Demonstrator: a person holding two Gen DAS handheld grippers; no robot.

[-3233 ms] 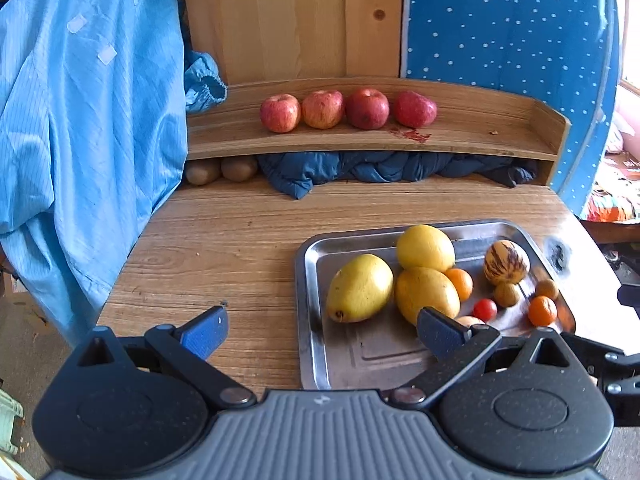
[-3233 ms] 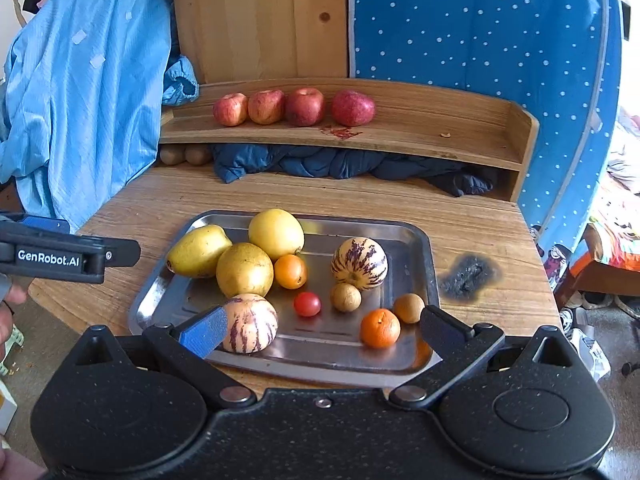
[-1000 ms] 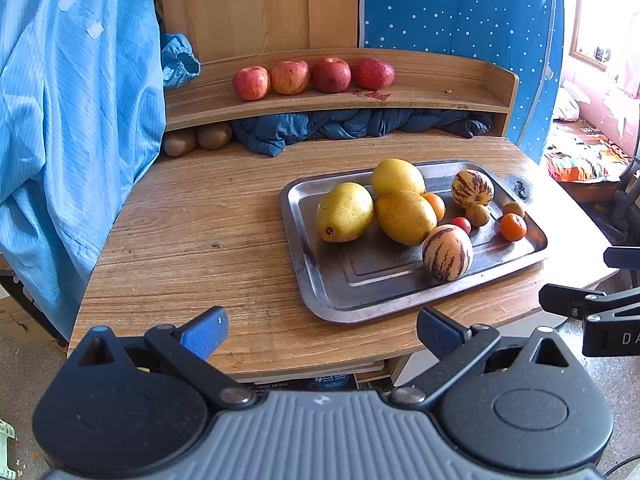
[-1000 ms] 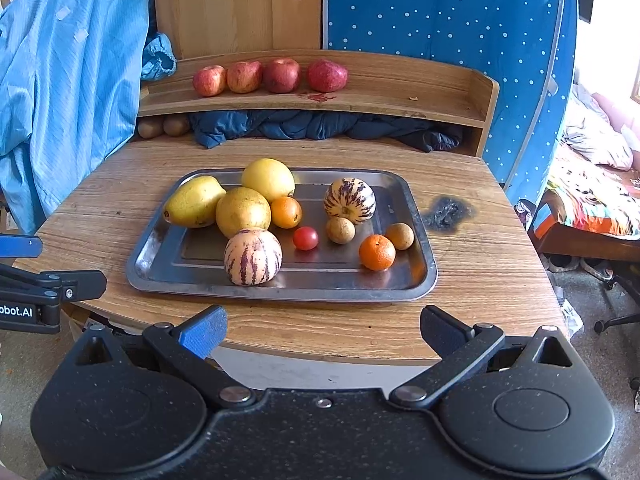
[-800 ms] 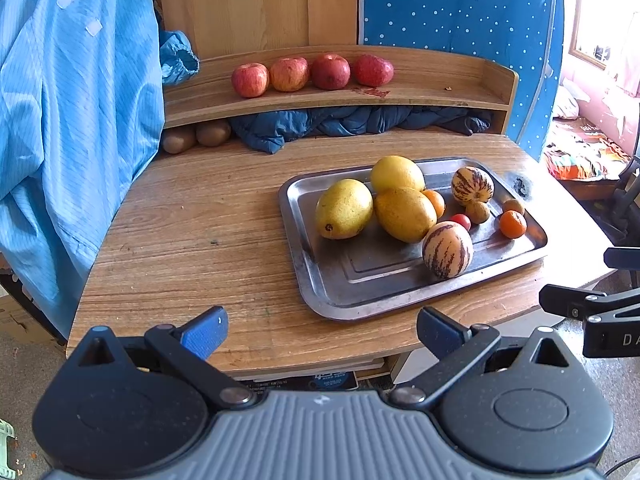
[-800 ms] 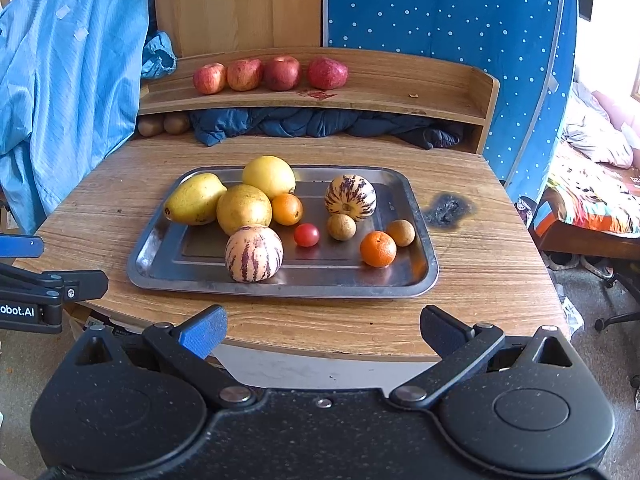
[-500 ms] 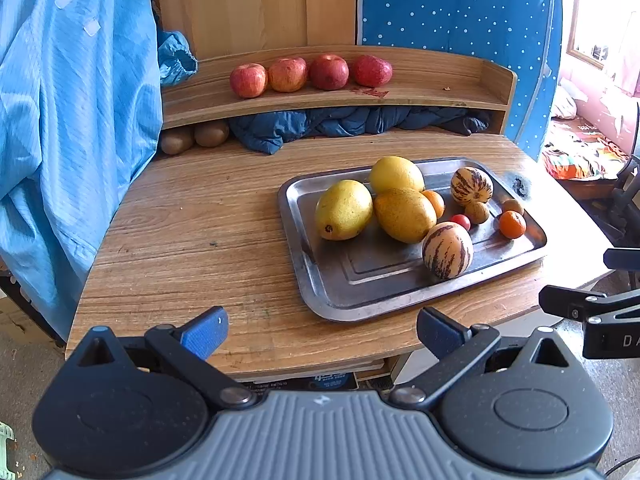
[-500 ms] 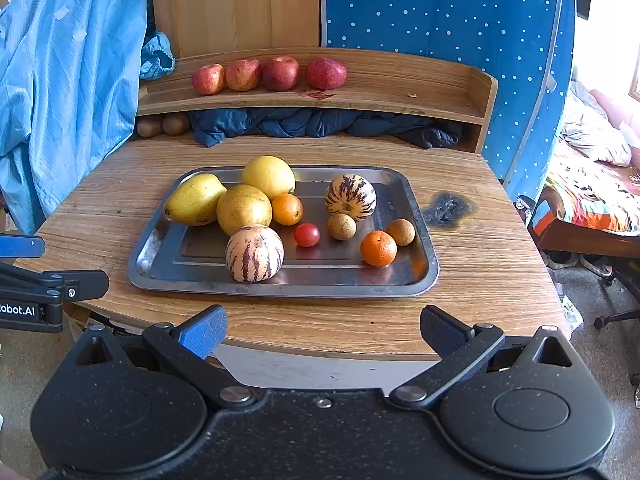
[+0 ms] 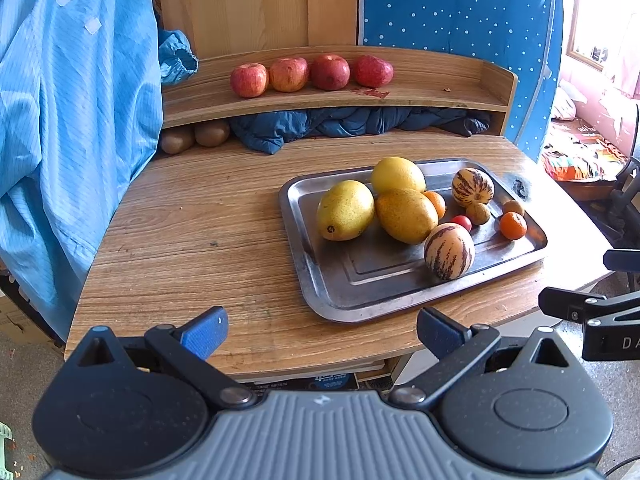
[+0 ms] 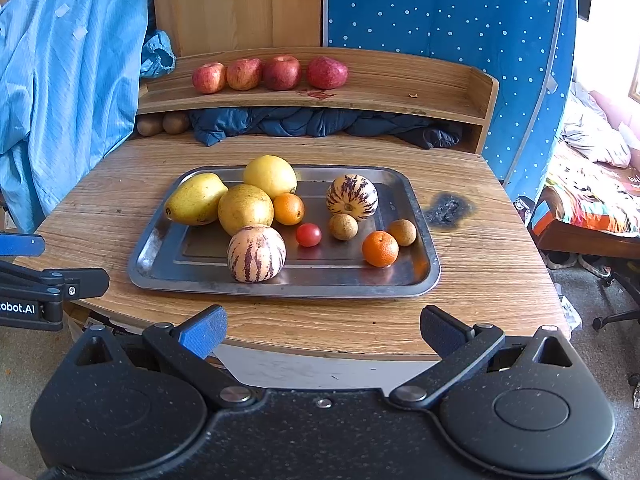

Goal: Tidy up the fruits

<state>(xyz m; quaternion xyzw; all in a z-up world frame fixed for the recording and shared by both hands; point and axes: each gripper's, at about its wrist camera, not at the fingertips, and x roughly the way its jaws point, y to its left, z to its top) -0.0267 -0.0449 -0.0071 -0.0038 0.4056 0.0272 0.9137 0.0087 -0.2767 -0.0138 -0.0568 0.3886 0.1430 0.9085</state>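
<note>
Presently wide apart and empty, both: left gripper (image 9: 320, 330) and right gripper (image 10: 322, 330), held off the near table edge, well short of the steel tray (image 10: 420, 280). Nearest on the tray, a striped melon (image 10: 256, 253): round, cream with purple streaks, likely firm and smooth, prone to rolling, best pinched across its middle. Beyond it, three large yellow fruits (image 10: 245, 209) touching, probably heavier. Further right, a small tomato (image 10: 308, 235), soft, needing a light squeeze, and an orange (image 10: 380, 248)
</note>
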